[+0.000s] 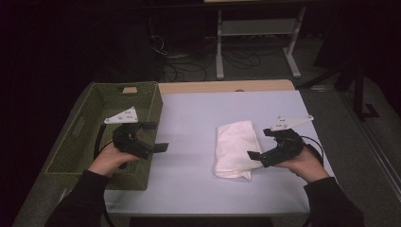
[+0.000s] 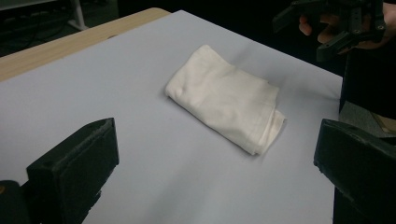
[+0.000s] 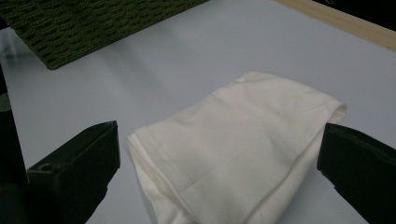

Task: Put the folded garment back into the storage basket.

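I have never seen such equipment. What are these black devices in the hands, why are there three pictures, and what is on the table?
A person holds a black two-jaw gripper in each hand: the left gripper and the right gripper. One picture comes from a camera above the table. The other two come from cameras riding on the grippers, looking along their jaws. A folded white cloth lies on the table, and a green woven basket stands at the left. Both grippers are open and hold nothing; the right one is close to the cloth.
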`<action>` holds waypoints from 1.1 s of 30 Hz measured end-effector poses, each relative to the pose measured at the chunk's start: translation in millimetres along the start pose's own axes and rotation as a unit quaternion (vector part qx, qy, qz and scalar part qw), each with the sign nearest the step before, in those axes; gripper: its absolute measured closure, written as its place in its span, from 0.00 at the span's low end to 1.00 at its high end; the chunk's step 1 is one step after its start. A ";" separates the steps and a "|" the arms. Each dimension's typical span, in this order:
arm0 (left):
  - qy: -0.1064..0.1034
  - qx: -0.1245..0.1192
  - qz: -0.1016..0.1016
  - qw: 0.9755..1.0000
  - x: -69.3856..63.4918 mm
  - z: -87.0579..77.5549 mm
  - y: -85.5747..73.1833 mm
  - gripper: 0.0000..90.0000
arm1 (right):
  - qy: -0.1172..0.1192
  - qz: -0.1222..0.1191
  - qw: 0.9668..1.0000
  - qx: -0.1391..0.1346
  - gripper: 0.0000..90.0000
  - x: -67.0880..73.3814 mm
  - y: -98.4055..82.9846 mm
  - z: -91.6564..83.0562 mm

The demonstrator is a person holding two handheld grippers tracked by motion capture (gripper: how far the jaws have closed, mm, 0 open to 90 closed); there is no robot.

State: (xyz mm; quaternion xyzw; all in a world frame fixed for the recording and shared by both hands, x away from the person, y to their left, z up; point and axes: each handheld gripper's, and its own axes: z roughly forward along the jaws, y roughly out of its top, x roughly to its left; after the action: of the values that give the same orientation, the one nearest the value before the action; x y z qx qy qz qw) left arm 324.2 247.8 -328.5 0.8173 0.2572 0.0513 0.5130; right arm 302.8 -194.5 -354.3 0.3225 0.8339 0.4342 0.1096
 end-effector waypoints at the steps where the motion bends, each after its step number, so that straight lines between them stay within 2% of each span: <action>1: -0.002 0.001 0.000 1.000 -1.2 2.3 0.7 0.00 | 0.000 -0.001 1.000 0.001 0.00 -0.3 -0.6 0.2; 33: -0.020 0.004 0.009 1.000 -24.5 39.4 13.5 0.00 | 0.006 -0.002 1.000 0.006 0.00 -1.3 -7.6 0.8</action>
State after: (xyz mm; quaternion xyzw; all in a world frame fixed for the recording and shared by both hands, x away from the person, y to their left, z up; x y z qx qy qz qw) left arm 321.7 199.6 -330.8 0.8226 0.2400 0.0382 0.5141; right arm 300.8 -197.9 -361.0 0.3190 0.8379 0.4305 0.1038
